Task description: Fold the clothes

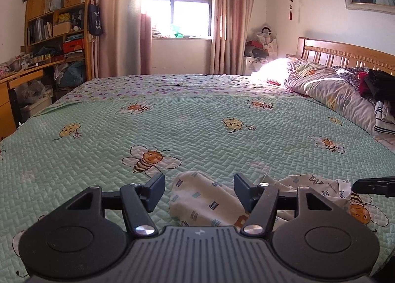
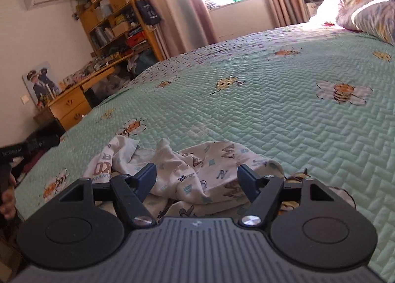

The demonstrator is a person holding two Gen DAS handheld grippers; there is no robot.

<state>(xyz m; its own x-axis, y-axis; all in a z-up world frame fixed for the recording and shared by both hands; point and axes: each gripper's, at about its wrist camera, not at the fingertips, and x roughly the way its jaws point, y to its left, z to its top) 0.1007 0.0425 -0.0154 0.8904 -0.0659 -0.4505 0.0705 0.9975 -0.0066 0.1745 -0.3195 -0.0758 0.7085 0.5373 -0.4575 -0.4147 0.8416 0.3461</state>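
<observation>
The left gripper (image 1: 199,192) stands with jaws apart, the crumpled white printed garment (image 1: 205,201) lying loose between them on the green bee bedspread (image 1: 197,130) — the right gripper (image 2: 196,180) likewise gapes over the same cloth, pads not pressing.

Left gripper (image 1: 199,189) and right gripper (image 2: 196,179) are showing black linkage arms, dark blue pads, silver pivot screws (ribbed grey housing).

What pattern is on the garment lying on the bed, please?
White garment with printed letters and small striped blocks; clearest in the right wrist view.
</observation>
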